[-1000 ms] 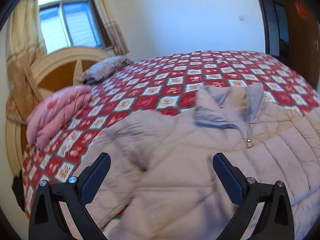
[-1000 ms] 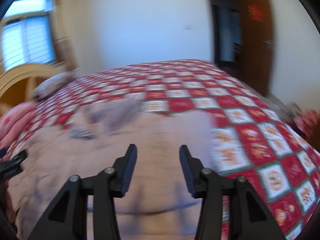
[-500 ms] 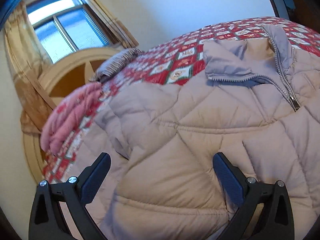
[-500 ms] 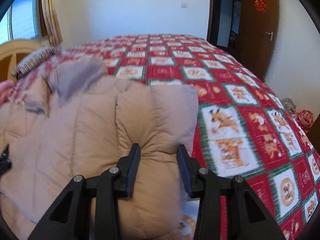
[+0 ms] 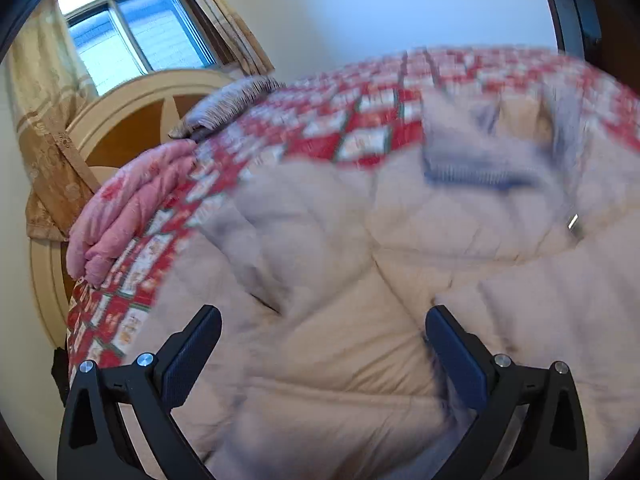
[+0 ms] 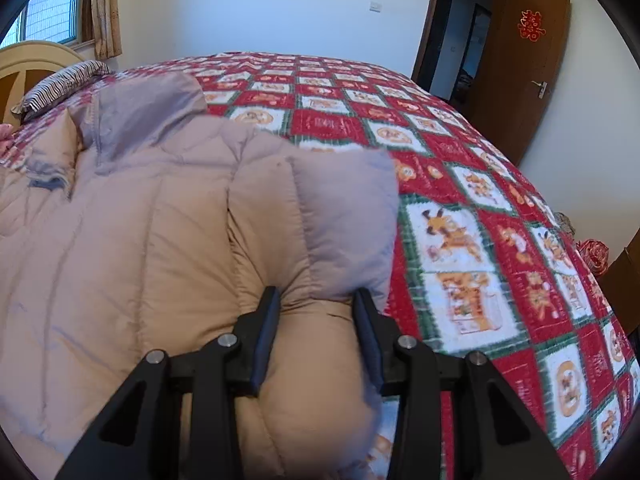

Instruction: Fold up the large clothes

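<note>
Right gripper (image 6: 316, 312) pinches the sleeve (image 6: 320, 240) of the jacket (image 6: 140, 240) between narrow jaws. Left gripper (image 5: 322, 344) spread wide over the jacket's chest (blurry view), gripping nothing. Jacket lies on the quilt (image 6: 460, 200), zipper (image 5: 574, 226) ahead-right of left gripper.

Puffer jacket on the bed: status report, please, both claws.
Left claw open, above jacket. Right claw closed on a puffy sleeve. Jacket flat on bedspread, unfolded. Nothing in the way.

Left wrist view motion-blurred: jacket (image 5: 360, 280) quilting, bedspread (image 5: 360, 108) pattern smeared; jacket bottom cut by frame edge.
</note>
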Tool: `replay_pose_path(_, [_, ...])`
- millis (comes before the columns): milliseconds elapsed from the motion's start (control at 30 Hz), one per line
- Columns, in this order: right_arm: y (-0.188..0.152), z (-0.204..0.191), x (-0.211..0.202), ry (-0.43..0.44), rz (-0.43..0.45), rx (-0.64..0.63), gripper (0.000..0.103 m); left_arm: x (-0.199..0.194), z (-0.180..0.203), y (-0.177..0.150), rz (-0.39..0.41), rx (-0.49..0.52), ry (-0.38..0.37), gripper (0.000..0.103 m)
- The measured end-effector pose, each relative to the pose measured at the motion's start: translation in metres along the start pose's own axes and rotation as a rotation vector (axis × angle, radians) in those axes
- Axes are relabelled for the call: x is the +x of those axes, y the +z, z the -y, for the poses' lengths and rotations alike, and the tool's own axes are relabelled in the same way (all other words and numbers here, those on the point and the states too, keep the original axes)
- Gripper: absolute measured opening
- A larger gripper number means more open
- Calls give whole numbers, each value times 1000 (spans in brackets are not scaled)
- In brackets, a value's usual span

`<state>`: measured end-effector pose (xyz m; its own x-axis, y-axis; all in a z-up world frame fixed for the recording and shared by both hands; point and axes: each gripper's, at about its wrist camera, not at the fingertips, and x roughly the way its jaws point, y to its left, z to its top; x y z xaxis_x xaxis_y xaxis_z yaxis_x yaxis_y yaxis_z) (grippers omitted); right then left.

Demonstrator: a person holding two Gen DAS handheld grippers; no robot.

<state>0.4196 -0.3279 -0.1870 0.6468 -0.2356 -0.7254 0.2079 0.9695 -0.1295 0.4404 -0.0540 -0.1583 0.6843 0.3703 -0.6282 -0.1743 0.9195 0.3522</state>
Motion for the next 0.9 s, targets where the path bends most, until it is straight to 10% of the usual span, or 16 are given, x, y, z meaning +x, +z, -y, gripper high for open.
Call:
replay_pose_path(133, [11, 2, -54, 9, 136, 70, 65, -42, 1, 15, 96, -33, -87, 102])
replay_pose_path(267, [23, -41, -73, 100, 160, -11, 65, -33, 41, 11, 71, 31, -117, 102])
replay_pose_path(500, [-6, -89, -13, 161, 5, -98, 63, 11, 66, -18, 20, 66, -91, 102])
replay_pose_path(900, [-10, -94, 0, 146, -9, -124, 64, 13, 74, -22, 30, 88, -60, 102])
